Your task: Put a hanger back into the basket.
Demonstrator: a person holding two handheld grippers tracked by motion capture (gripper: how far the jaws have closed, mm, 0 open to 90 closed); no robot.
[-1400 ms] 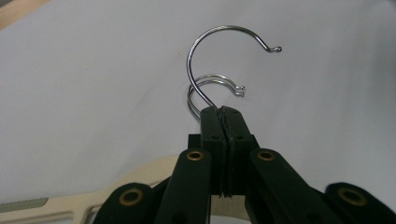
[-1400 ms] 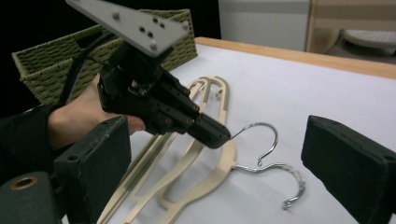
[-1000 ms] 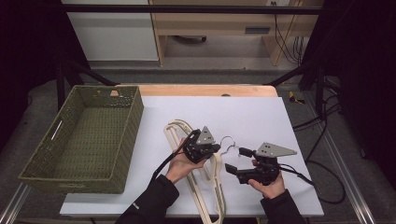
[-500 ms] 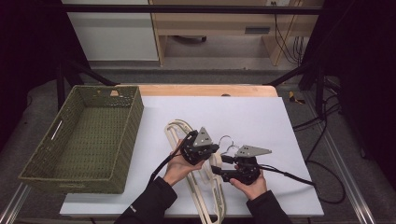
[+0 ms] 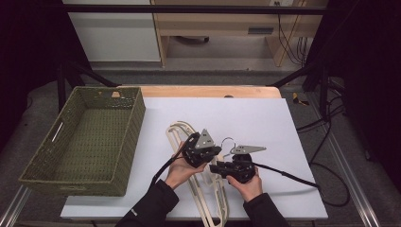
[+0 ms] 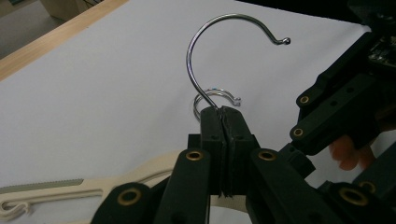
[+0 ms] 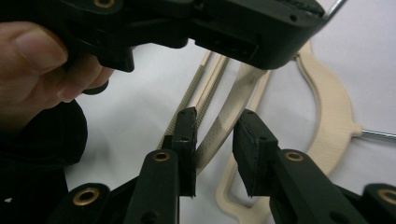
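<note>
A white table (image 5: 246,118) takes up the middle of the high view, with a wooden strip along its far edge. A green woven basket (image 5: 127,142) stands at the left of the frame, on the table's left end.

Cream hangers (image 5: 215,194) lie stacked at lower centre of the high view, running from mid-frame down to the bottom edge. One hanger is lifted at its hook end.

Two hands come in from the bottom edge. The left gripper (image 5: 204,150), just left of centre in the high view, is clamped tight on the wire stem of a metal hook (image 6: 219,42). In the left gripper view the hook curves up to the top centre of the frame, and a second hook (image 6: 215,94) lies on the table behind it.

The right gripper (image 5: 217,168) sits just below and right of the left one, close against it. Its jaws have just been closing. In the right gripper view, at centre frame, a ridged cream arm of a hanger (image 7: 224,126) runs between them. The left jaw lies against the arm; a gap shows at the right jaw, so the grip is not yet made.
</note>
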